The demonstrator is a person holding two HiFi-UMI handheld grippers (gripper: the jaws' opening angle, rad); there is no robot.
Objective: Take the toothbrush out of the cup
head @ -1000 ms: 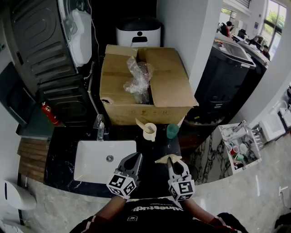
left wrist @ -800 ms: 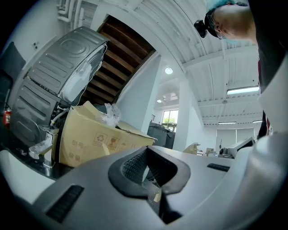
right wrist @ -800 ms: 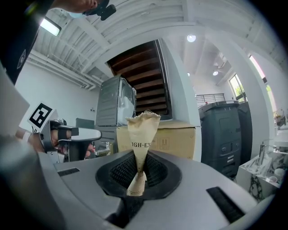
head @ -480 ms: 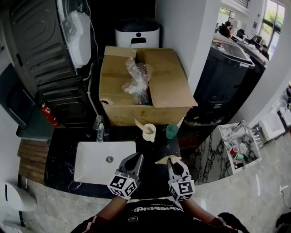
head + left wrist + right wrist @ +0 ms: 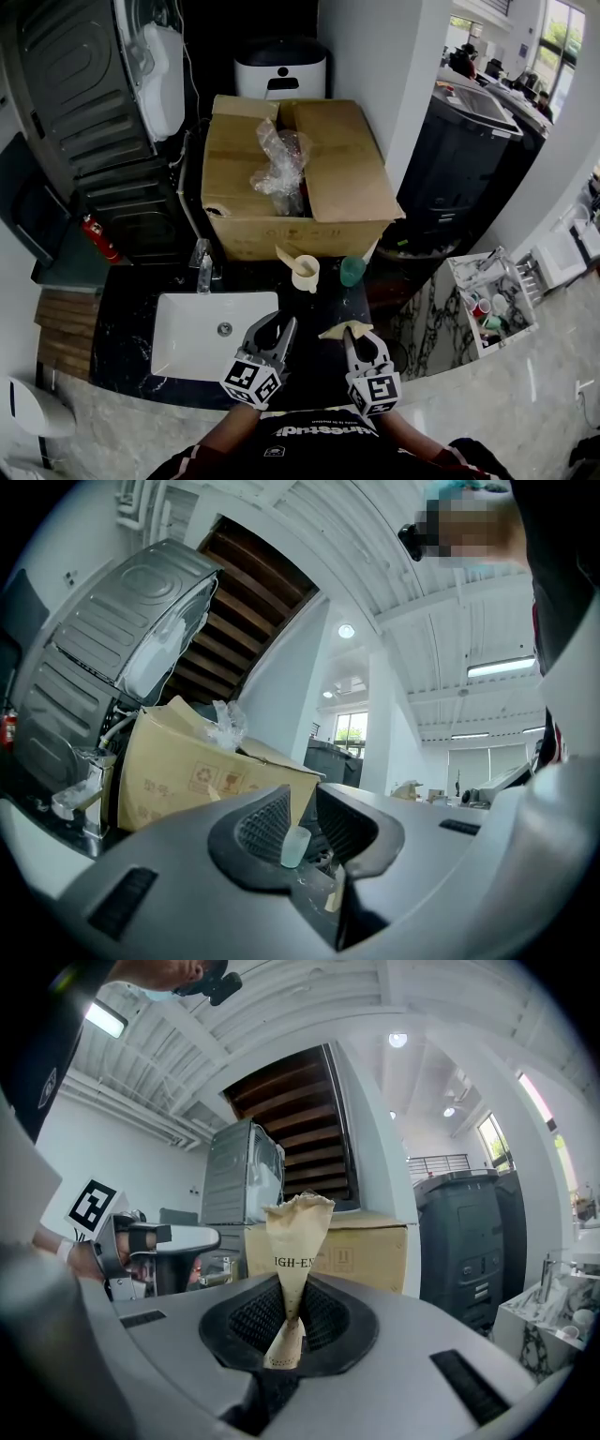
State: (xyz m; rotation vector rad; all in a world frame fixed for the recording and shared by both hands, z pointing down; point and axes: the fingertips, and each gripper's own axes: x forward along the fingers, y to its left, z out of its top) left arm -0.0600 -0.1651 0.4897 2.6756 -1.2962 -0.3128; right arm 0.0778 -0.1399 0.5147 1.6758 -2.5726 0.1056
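Toothbrush [image 5: 289,255] in cup [image 5: 307,274] on bench [image 5: 314,319], well ahead of both claws; left claw [image 5: 276,324] just opening, empty; right claw [image 5: 356,336] pinching paper strip [image 5: 298,1232]; both held level.

Utility washroom corner: white sink [image 5: 187,349], faucet [image 5: 203,272], dark marble counter [image 5: 129,328]

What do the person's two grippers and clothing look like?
The left gripper and right gripper are matching grey shells with black ribbed pads, each carrying a white cube with black square markers. The left's jaws have just been opening, empty. The person wears a dark top with white lettering.
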